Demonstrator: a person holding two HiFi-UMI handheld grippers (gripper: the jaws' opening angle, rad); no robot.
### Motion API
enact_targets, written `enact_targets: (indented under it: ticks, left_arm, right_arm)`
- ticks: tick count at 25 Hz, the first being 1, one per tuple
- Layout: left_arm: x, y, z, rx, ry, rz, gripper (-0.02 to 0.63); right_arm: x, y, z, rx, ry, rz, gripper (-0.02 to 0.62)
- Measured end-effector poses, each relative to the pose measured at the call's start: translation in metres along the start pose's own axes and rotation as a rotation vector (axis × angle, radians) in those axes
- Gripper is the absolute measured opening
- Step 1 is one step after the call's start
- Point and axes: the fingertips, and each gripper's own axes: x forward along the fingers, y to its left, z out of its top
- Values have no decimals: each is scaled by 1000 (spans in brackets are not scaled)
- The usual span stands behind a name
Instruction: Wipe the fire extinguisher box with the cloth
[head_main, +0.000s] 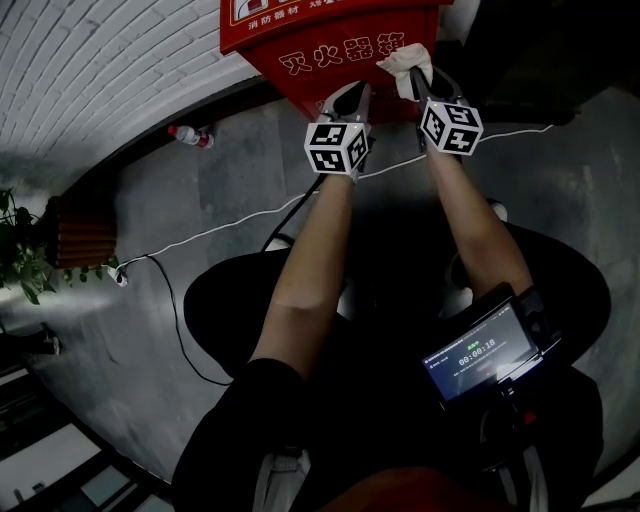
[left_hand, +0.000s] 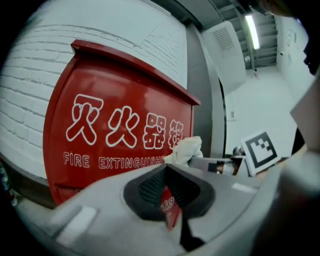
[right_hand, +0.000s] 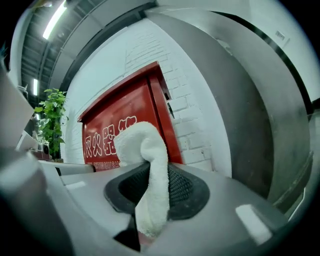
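Head view, left to right. A potted plant (head_main: 20, 255) stands at the far left edge beside a white brick wall (head_main: 90, 70). A white cable (head_main: 200, 235) runs across the grey floor (head_main: 240, 170), and a bottle (head_main: 190, 136) lies at the foot of the wall. The red box (head_main: 300, 40) stands against the wall at top centre, its front lettered in white.

The left gripper (head_main: 357, 90) is held at the lower front of the box. In its own view the left gripper (left_hand: 167, 192) has its dark pads drawn together with nothing clamped; only a thin sliver of the box (left_hand: 110, 130) shows between them.

Just to its right, the right gripper (head_main: 422, 85) carries the white cloth (head_main: 405, 62), which lies against the right part of the box front, next to the last white character. The left gripper view shows the cloth (left_hand: 187, 150) bunched at the right end of the lettering. In the right gripper view, the right gripper (right_hand: 150, 190) is clamped on the cloth (right_hand: 145, 145): a fold rises above the pads and a strip hangs down between them, with the box (right_hand: 115, 125) and plant (right_hand: 50, 120) behind.

At lower right, a lit screen (head_main: 480, 355) sits near the person's right forearm.
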Motion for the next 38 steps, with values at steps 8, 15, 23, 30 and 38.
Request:
enact_targets:
  ticks: [8, 15, 23, 30, 38]
  left_arm:
    - [-8, 0, 3, 13, -9, 12, 2]
    - [-39, 10, 18, 41, -30, 52, 3]
    - [-86, 34, 35, 44, -60, 118, 3]
    - [-118, 43, 49, 52, -89, 148, 3]
    - [-141, 43, 56, 56, -103, 163, 3]
  right_arm:
    - [-9, -20, 2, 18, -9, -58, 92]
    - [-20, 29, 19, 30, -85, 18, 92]
    - [-20, 98, 26, 12, -93, 121, 92]
    - [-27, 142, 28, -10, -93, 179, 92]
    - [-41, 178, 26, -54, -82, 237, 92]
